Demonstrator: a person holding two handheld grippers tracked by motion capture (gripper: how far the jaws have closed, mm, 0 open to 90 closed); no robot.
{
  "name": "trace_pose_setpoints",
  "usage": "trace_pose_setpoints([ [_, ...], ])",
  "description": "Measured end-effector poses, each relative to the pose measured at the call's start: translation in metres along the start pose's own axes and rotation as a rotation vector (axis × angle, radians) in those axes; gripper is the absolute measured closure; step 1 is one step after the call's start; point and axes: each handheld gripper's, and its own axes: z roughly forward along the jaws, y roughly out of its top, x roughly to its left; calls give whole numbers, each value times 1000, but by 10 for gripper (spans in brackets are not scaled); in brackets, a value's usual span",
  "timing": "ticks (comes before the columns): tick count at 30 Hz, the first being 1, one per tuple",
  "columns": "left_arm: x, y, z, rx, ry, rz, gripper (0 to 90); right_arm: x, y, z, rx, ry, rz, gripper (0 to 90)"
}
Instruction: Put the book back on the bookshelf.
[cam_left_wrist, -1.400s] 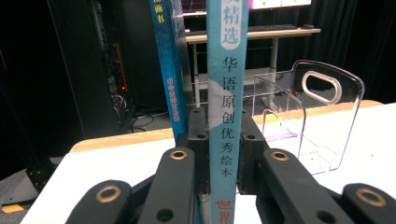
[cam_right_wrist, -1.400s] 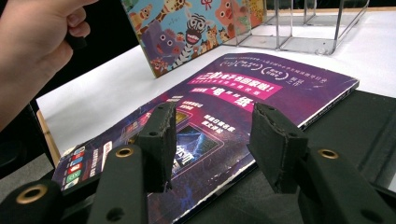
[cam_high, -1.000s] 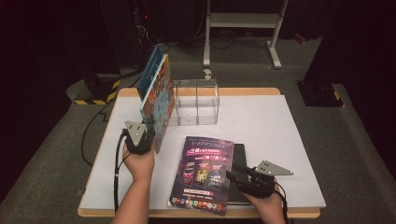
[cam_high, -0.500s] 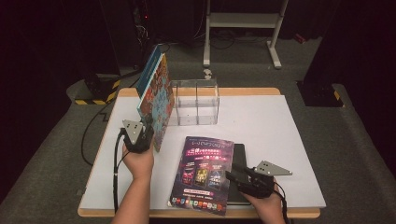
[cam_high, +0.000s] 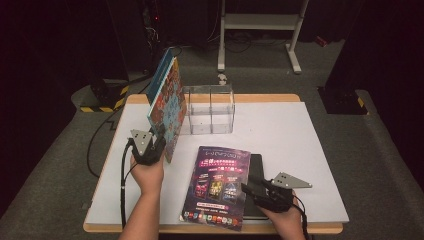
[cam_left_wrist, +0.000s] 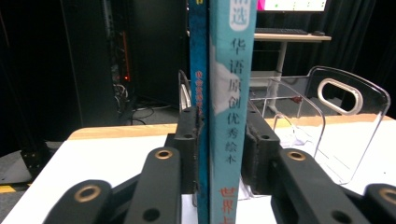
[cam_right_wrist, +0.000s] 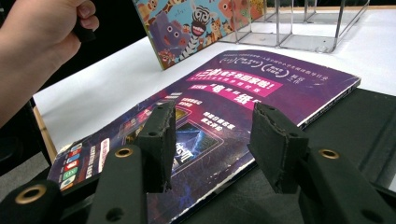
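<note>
Two upright picture books (cam_high: 167, 102) stand left of centre beside the clear rack (cam_high: 209, 108); left gripper (cam_high: 159, 145) jaws have just been loosening around them. Right gripper (cam_high: 248, 188) jaws hover half-open over the purple magazine (cam_high: 217, 185), seemingly next to go.

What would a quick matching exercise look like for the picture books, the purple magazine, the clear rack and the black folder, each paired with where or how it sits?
1 picture books
2 purple magazine
3 clear acrylic rack
4 black folder

A lies flat, partly over the folder
B stand on edge between the left gripper jaws
C stands empty at the table's far side
D lies underneath, by the right gripper

Pairs: 1-B, 2-A, 3-C, 4-D
</note>
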Motion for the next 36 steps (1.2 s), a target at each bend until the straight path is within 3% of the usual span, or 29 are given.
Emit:
trace_pose_setpoints([
  [9, 1, -1, -8, 1, -40, -7, 577, 0, -1, 0, 6, -9, -10, 496],
  [14, 7, -5, -15, 28, -83, -33, 537, -1, -1, 0, 8, -16, -16, 489],
  [21, 18, -16, -27, 87, -123, -64, 453, -2, -2, 0, 17, -33, -28, 477],
  [24, 20, -23, -34, 122, -146, -48, 442, -3, -2, 1, 27, -49, -42, 466],
  [28, 22, -37, -43, 173, -187, -55, 413, -6, -3, 2, 29, -64, -40, 448],
  [32, 20, -56, -48, 242, -250, -85, 379, -8, -4, 1, 31, -77, -32, 433],
  [34, 15, -68, -47, 293, -322, -125, 370, -9, -4, 1, 31, -85, -31, 426],
  [36, 8, -77, -46, 337, -372, -127, 346, -10, -4, 1, 31, -89, -29, 424],
])
